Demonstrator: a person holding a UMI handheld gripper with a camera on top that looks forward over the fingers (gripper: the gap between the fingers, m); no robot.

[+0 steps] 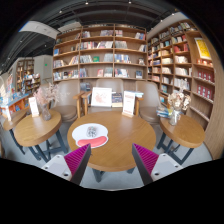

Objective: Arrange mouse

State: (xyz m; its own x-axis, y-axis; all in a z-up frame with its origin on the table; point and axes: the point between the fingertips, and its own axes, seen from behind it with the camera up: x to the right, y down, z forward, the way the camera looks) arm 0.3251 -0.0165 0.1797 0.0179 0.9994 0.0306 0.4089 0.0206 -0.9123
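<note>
- Bookshelves (105,55) line the far walls of a library-like room, seen from a gripper (111,160) held above a round wooden desk (125,140).
- Nearest the lens, the gripper's two fingers stand apart, pink pads (76,158) facing inward, with nothing between them; it is open and well above the desk's near edge.
- Just beyond the fingers, slightly left of centre on the desk, lies a pale round mat (89,132) with a red patch and, on it, a small white shape that is probably the mouse (92,130); it is too small to be sure.
- Farther back on the same desk stand a white sign card (101,97) and a smaller upright card (129,104).
- Smaller round tables sit to the left (35,130) and right (185,128), each carrying what looks like a vase of flowers.
- Risks, as a judgement: the mouse lies left of the gripper's midline, so a straight descent could land one finger on it and skid it across the mat, or drag the mat itself.
- A smooth, rounded mouse could also squirt out of a closing grip if caught off-centre.
</note>
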